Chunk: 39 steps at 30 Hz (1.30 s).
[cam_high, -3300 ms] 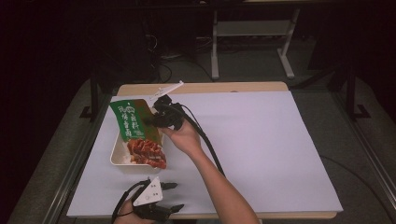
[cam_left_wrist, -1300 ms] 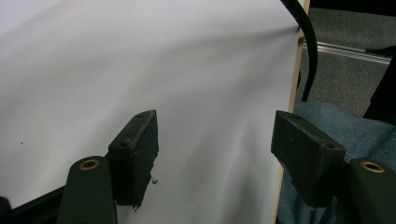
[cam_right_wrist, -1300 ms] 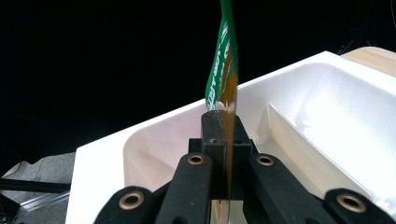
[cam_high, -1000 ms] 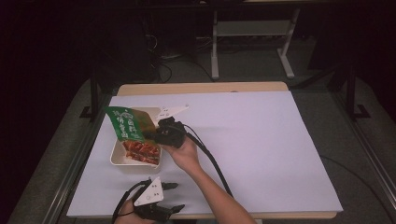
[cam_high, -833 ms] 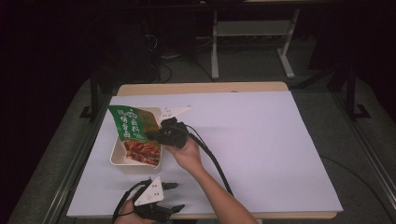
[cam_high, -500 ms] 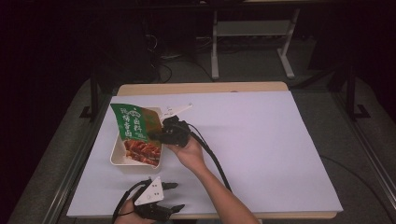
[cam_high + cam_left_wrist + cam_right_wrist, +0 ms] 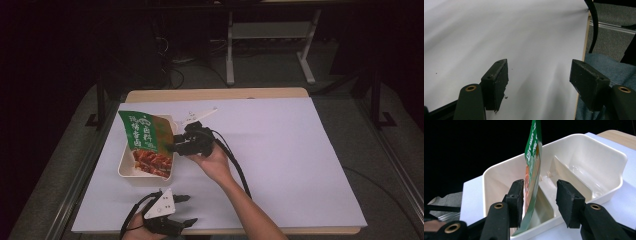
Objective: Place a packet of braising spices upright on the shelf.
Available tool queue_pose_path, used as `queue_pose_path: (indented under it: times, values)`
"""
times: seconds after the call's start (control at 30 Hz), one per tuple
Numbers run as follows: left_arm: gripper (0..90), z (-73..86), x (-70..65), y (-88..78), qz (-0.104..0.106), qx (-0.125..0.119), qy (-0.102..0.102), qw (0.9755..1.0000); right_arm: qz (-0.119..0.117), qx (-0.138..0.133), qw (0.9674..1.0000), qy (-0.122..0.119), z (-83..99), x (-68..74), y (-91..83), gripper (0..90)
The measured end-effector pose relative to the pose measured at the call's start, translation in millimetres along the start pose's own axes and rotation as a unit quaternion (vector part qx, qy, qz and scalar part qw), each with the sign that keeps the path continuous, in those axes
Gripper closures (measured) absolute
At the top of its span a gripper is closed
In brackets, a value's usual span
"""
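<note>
A green snack pouch (image 7: 145, 135) with a red food picture stands on edge in the white divided tray (image 7: 122, 170) at the table's left. My right gripper (image 7: 176, 145) is at the pouch's right edge. In the right gripper view the pouch (image 7: 532, 170) rises between the jaws, leaning against the left pad (image 7: 516, 195), with a clear gap to the right pad, so the gripper (image 7: 540, 187) is open. The tray (image 7: 599, 152) has a divider and a bare compartment. My left gripper (image 7: 189, 210) rests open at the table's near edge, with only white paper between its jaws (image 7: 539, 75).
White paper (image 7: 300, 150) covers the wooden table. A black cable (image 7: 237, 165) trails from the right gripper along the forearm. The table's near edge and a blue trouser leg (image 7: 604, 67) appear in the left gripper view. Dark floor and a metal stand lie beyond the table.
The right gripper has carried the pouch slightly rightward and swung it more upright over the tray. The left gripper has stayed still.
</note>
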<state>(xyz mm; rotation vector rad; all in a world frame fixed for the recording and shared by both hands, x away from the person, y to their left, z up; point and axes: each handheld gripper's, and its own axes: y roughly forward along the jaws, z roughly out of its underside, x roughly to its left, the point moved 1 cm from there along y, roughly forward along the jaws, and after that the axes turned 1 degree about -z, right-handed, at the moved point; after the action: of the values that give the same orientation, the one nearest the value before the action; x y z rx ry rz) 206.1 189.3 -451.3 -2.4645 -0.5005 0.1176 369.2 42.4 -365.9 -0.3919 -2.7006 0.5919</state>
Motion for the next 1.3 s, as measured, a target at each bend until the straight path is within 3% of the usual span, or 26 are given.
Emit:
queue_pose_path:
  times: [0.43, 0.63, 1.3]
  values:
    - [30.4, 0.0, 3.0, -1.3, -0.005, -0.001, -0.002, 1.0000, 0.002, 0.002, 1.0000, -0.008, 7.5, 3.1, -31.8, 50.6]
    - [30.5, 0.5, 5.4, -2.6, -0.008, -0.005, -0.010, 0.9999, 0.005, -0.001, 1.0000, 0.000, 16.0, 0.5, -49.8, 48.5]
    - [30.5, 1.1, 8.8, -3.3, -0.013, 0.001, -0.004, 0.9999, 0.029, 0.002, 0.9993, 0.021, 45.4, -8.5, -89.7, 44.7]
